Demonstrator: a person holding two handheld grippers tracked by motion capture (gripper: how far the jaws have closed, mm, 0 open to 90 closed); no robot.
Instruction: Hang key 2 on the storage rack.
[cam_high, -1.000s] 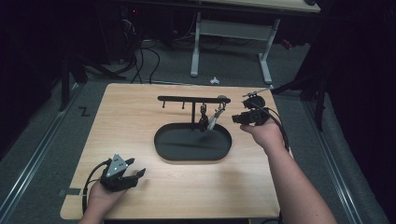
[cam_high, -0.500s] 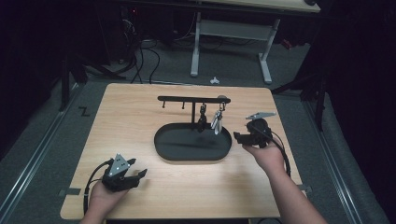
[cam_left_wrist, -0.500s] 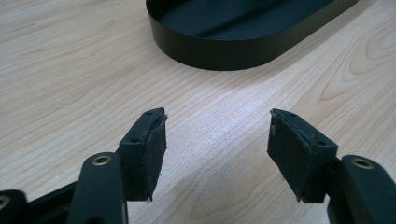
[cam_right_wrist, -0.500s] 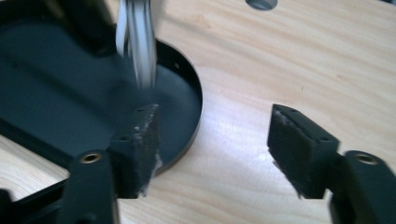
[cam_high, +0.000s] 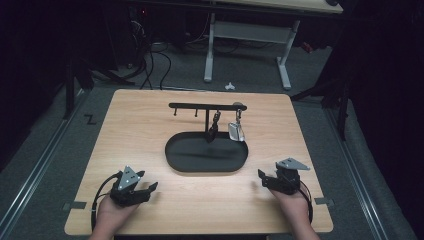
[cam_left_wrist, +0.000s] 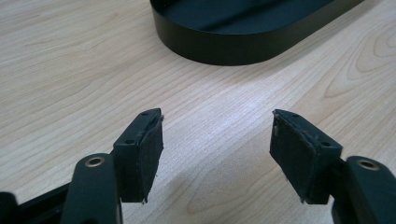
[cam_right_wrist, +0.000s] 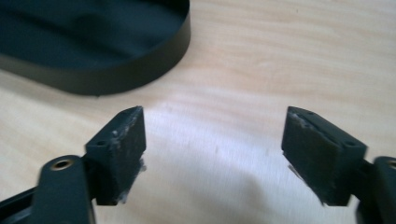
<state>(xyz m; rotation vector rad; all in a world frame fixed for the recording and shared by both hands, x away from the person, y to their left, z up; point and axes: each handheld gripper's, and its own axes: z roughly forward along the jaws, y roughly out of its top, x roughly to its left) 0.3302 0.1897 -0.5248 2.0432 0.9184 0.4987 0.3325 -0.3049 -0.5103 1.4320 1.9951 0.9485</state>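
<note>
The left gripper (cam_high: 149, 189) rests low over the near left part of the wooden table (cam_high: 135, 130), held in the person's left hand (cam_high: 112, 216). Its jaws stand wide apart with nothing between them; in the left gripper view (cam_left_wrist: 217, 140) bare wood shows between the pads, and they have just been opening a little further. Ahead of it, in the middle of the table, sits a black oval tray (cam_high: 175, 159) with a thin black rack (cam_high: 200, 105) rising from it. A dark key ring (cam_high: 214, 125) hangs from the rack near its post, and just to the right of it a silver tag (cam_high: 236, 131) hangs over the tray. The right gripper (cam_high: 261, 178) lies low at the near right, well apart from the rack and the tag. Its jaws have just been opening and are released and empty, with bare wood between the pads in the right gripper view (cam_right_wrist: 215, 149)
</note>
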